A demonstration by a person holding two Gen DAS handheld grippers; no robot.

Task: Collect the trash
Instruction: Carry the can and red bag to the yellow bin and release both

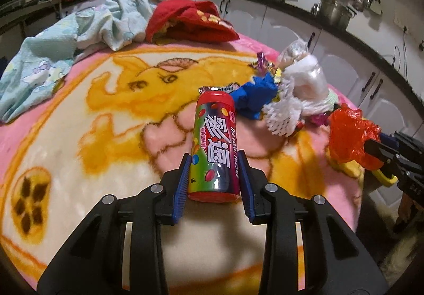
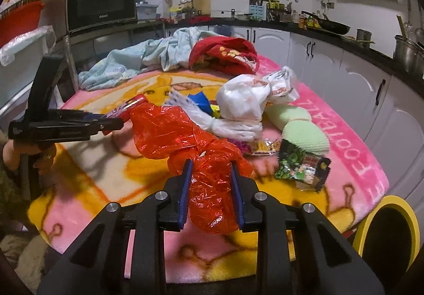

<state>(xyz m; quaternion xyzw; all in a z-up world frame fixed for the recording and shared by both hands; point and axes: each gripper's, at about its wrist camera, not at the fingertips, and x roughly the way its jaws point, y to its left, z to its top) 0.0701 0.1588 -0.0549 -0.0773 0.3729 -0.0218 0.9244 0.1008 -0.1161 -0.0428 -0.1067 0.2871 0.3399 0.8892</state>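
Left hand-held gripper [image 1: 214,162] pinches candy tube [image 1: 215,144]; right hand-held gripper [image 2: 211,170] pinches red plastic bag [image 2: 185,136]

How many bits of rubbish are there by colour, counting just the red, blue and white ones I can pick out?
Red: 2, the sweets tube in the left tongs and the red plastic bag in the right tongs.
Blue: 1, the crumpled blue wrapper.
White: 2, the knotted white bag and the white foam net.
Total: 5
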